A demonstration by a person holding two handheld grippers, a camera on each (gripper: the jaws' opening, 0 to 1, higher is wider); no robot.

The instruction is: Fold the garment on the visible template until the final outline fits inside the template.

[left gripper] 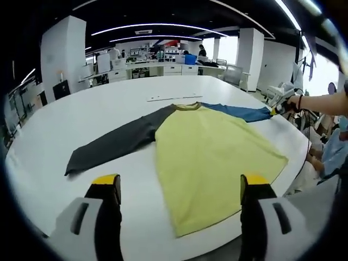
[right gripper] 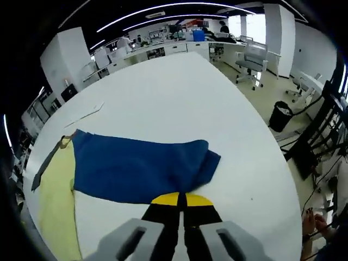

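Jaws: left gripper apart | garment flat | white table, office

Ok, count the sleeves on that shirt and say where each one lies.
2. The dark grey sleeve stretches flat across the table, away from the yellow body. The blue sleeve lies on the opposite side, its edge by the right gripper, whose jaws are together.

A plain yellow body is seen on the shirt, with one dark grey sleeve and one blue sleeve. The table is white. Yellow tips are noted on the black jaws of the left gripper and right gripper.
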